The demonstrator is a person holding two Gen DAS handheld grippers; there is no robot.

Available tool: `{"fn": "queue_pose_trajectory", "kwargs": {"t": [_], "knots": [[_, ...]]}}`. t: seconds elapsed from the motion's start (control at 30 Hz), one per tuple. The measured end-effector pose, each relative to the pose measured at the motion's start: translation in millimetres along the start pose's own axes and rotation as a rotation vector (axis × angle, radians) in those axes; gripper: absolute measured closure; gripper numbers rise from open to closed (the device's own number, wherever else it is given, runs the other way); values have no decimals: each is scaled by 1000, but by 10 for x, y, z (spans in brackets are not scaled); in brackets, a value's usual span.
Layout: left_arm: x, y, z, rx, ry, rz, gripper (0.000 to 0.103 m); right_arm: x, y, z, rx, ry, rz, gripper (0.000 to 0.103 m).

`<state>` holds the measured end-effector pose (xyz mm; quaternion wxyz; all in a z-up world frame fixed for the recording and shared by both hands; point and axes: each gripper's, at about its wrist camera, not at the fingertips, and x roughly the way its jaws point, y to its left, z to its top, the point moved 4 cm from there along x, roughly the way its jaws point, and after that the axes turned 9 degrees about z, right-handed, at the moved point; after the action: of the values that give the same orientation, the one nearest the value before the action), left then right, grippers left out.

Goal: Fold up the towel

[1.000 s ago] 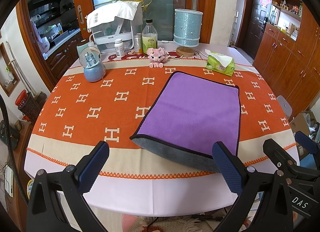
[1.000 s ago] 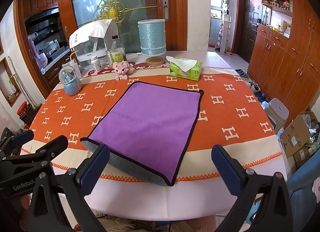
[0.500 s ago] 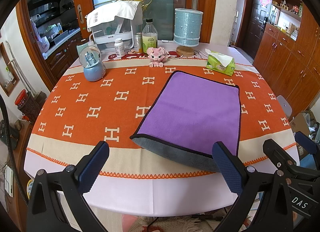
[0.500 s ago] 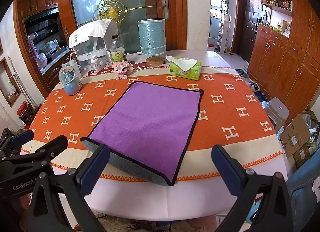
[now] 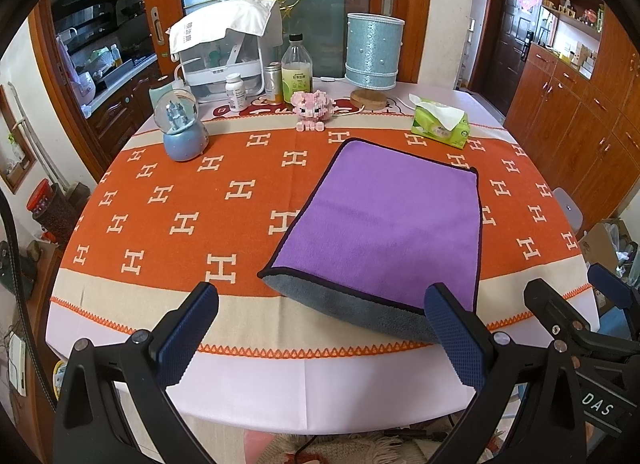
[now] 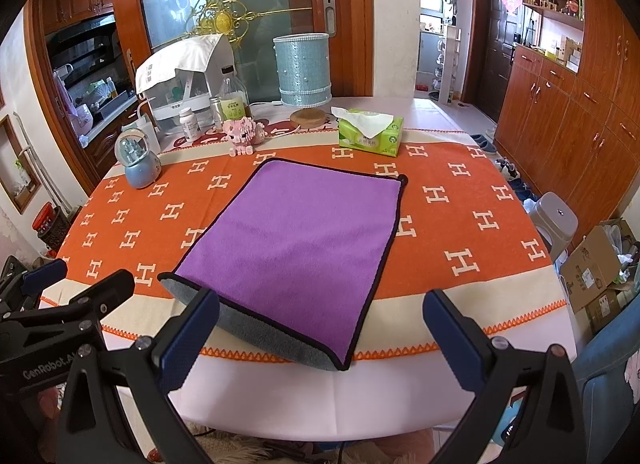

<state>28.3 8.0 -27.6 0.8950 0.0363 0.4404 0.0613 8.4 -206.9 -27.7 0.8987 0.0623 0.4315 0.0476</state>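
Note:
A purple towel (image 5: 388, 219) with a grey underside and black trim lies folded on the orange-patterned tablecloth (image 5: 168, 199); its grey fold faces the near edge. It also shows in the right wrist view (image 6: 304, 240). My left gripper (image 5: 320, 336) is open and empty, held back from the table's near edge, to the left of the towel's fold. My right gripper (image 6: 320, 340) is open and empty, in front of the fold. The right gripper shows at the right of the left wrist view (image 5: 592, 328).
At the table's back stand a snow globe (image 5: 182, 131), a pink brick pig (image 5: 312, 109), a bottle (image 5: 297, 71), a blue lamp (image 5: 372, 59) and a green tissue box (image 5: 440, 123). Wooden cupboards (image 6: 580, 115) line the right wall.

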Motion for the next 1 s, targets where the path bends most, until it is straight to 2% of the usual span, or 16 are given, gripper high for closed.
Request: {"fn": "queue_pose_trajectory", "kwargs": {"t": [0.03, 0.23, 0.43, 0.57, 0.67, 0.7, 0.8, 0.83, 0.93, 1.0], "knots": [[83, -26, -55, 3, -4, -1, 1, 11, -9, -5, 3, 2, -3, 1], [195, 78, 112, 4, -70, 6, 1, 36, -105, 7, 14, -28, -52, 1], [565, 245, 230, 8, -7, -50, 1, 107, -209, -24, 14, -23, -55, 1], [777, 344, 257, 16, 13, -72, 11, 237, -293, -66, 19, 10, -19, 10], [918, 381, 245, 30, 32, -147, 16, 328, -329, -102, 20, 28, 0, 13], [948, 383, 231, 40, 31, -155, 20, 350, -341, -123, 18, 31, 3, 13], [1038, 381, 178, 110, -7, -150, 21, 415, -379, -182, 16, 38, 25, 16], [1062, 376, 156, 135, -17, -172, 21, 438, -388, -211, 16, 43, 41, 19], [1185, 419, 105, 119, 34, -273, 21, 519, -405, -297, 17, 70, 83, 25], [1286, 453, 97, 110, 71, -291, 21, 580, -387, -373, -1, 92, 94, 27]]}}
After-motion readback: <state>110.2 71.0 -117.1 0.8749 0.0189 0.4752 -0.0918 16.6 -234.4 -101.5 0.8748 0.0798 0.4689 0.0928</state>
